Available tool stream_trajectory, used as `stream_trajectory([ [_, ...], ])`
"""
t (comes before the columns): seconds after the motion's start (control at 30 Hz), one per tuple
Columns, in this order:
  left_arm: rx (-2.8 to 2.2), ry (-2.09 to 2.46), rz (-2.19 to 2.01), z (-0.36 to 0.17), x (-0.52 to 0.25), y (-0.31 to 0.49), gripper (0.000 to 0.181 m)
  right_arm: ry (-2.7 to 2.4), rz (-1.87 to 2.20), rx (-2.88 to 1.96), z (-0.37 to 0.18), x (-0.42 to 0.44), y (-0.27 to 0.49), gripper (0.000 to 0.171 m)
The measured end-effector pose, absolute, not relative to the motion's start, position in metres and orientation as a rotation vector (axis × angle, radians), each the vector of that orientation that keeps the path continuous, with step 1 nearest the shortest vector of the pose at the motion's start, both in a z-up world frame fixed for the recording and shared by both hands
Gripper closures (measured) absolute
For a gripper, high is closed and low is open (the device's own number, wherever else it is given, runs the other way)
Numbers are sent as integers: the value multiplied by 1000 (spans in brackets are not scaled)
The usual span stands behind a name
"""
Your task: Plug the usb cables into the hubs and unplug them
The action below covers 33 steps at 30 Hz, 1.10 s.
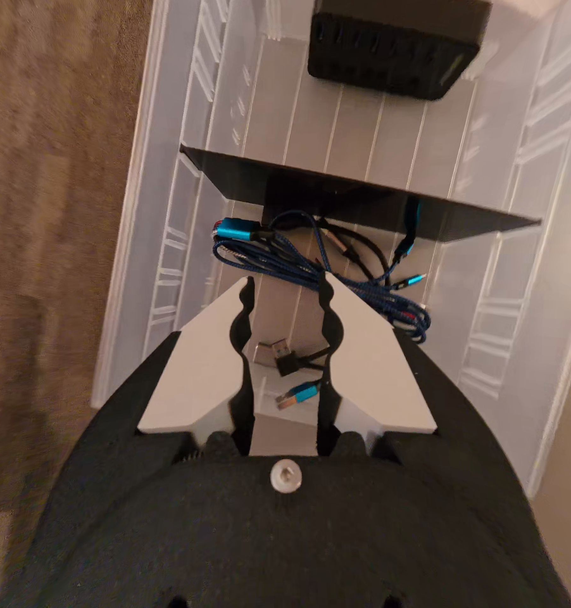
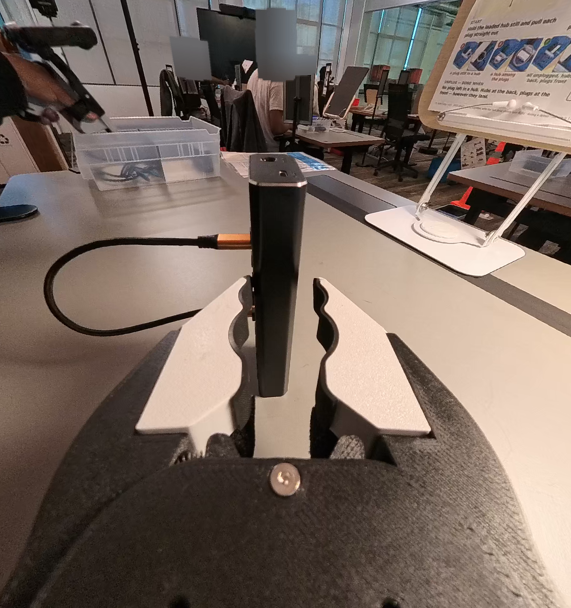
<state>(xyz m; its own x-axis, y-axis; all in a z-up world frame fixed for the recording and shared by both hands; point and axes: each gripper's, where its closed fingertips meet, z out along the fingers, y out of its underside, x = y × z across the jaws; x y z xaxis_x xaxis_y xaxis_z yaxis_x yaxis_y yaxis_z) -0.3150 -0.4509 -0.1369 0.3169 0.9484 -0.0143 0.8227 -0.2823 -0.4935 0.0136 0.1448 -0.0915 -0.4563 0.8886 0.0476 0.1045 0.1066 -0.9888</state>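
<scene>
**Picking the next plug while the hub waits**

My left claw [image 1: 285,286] hangs released over the clear bin [image 1: 139,197], jaws apart, nothing between them. Directly below the gap lie two loose plugs: a grey-metal plug on a black lead [image 1: 274,353] nearer my fingertips, and a blue-sleeved plug [image 1: 299,396] closer to my palm. Ahead of the tips sits a tangle of blue braided cable [image 1: 310,266], with another blue plug [image 1: 236,228] off to the forward left against a dark divider [image 1: 359,197]. Beyond the divider, far ahead, rests a second black hub [image 1: 389,56].

My right claw [image 2: 282,284] is out over the desk [image 2: 409,329] with a black hub [image 2: 276,279] standing on edge between its jaws. The left pad looks to be against the hub; there is a visible gap on the right side, so I judge the claw slack and the hub merely resting, not clamped. An orange-sleeved plug [image 2: 233,241] already sits in the hub's left face, its black cable [image 2: 90,260] looping away to the left.

The step I judge to be in hand is fetching another cable. I should drop straight down on one plug only, closing across its sleeve rather than the lead, so the metal tip points clear of my fingers. The grey plug is the better pick: it lies apart from the braid. Lifting slowly matters, since the leads run back into the tangle. Before insertion, my right claw must clench the hub firmly, or it will tip.
</scene>
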Motion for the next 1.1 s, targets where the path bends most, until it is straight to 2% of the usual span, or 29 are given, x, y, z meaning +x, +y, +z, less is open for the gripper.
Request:
stream_trajectory([
  [0.03,-2148,-1605,400,-141,-318,-449,138,-1685,1418,-982,-91,14,145,134],
  [0.17,-2098,-1679,295,-162,-324,-440,135,-1681,1420,-984,-92,14,145,134],
  [0.27,-2122,-1700,281,-174,-329,-435,140,-1681,1420,-985,-92,14,145,134],
  [0.33,-2129,-1682,280,-175,-330,-432,152,-1681,1418,-985,-92,14,145,134],
  [0.4,-2101,-1656,315,-165,-333,-432,175,-1681,1416,-985,-92,14,146,134],
  [0.5,-2106,-1602,392,-146,-331,-433,176,-1684,1414,-983,-91,15,146,134],
  [0.6,-2052,-1542,502,-111,-328,-434,176,-1685,1419,-982,-90,15,146,134],
  [0.73,-1924,-1408,724,-36,-323,-432,176,-1673,1430,-980,-87,16,147,135],
  [0.93,-1808,-1008,1008,76,-288,-377,176,-1660,1426,-969,-83,17,148,135],
  [1.1,-1814,-719,897,104,-237,-286,177,-1650,1401,-954,-80,18,150,134],
])
